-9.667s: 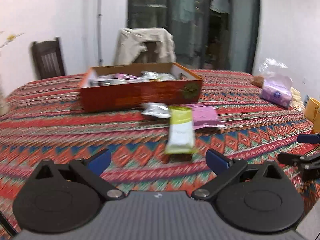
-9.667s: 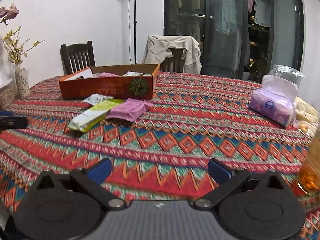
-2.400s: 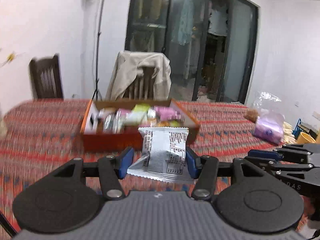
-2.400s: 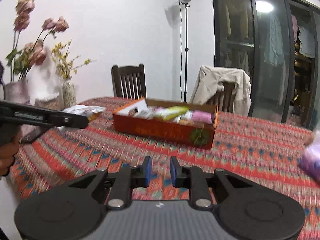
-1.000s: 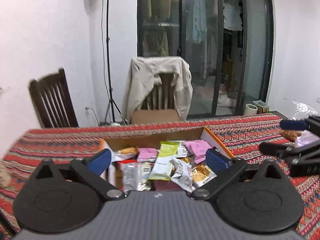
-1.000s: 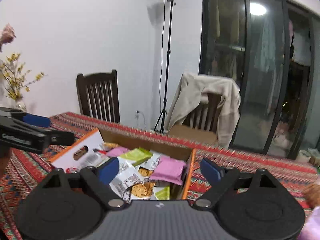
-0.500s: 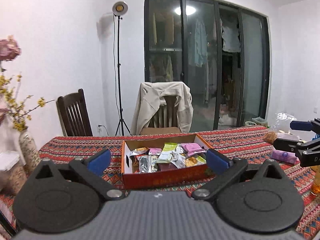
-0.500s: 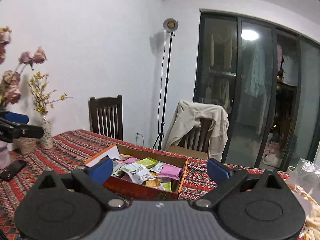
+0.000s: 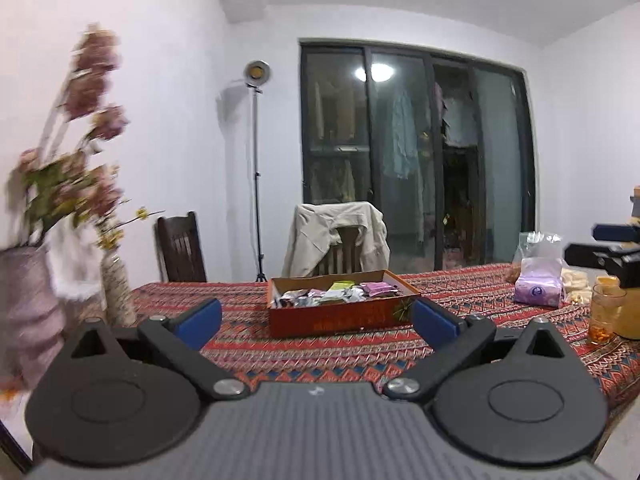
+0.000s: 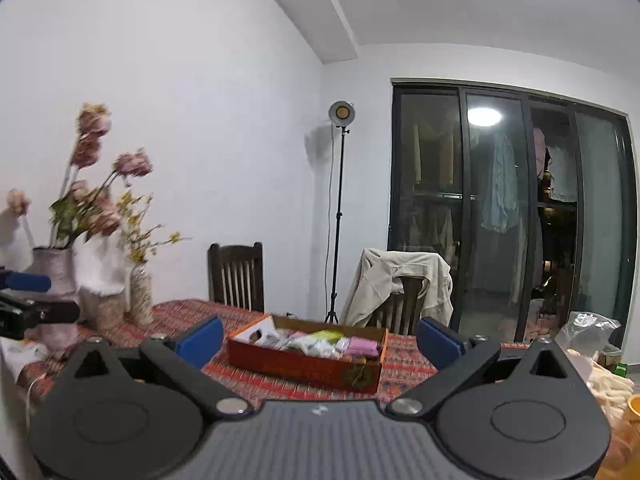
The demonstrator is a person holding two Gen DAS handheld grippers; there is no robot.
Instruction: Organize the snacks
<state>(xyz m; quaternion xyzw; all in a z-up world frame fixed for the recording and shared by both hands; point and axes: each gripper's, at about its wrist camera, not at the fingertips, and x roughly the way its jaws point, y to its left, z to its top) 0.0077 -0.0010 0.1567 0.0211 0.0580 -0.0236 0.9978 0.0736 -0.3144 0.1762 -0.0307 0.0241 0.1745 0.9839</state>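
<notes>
Both claws are spread wide and hold nothing. The left claw (image 9: 316, 322) and the right claw (image 10: 320, 342) hang above the near side of the tabletop (image 9: 360, 350), well apart from the snack box (image 9: 340, 312). In the left wrist view the box sits at 12 o'clock, mid-tabletop, with bare patterned cloth on every side of it; its near wall faces the claw and the snack packets (image 9: 332, 293) lie inside, below the rim. At 9 o'clock a vase of flowers (image 9: 116, 292) stands close to the left edge. At 3 o'clock a purple tissue pack (image 9: 538, 290) and a glass (image 9: 604, 312) crowd the right edge, just under the other claw's fingers (image 9: 612, 233). Two chairs (image 10: 236, 276) stand behind the far edge.
</notes>
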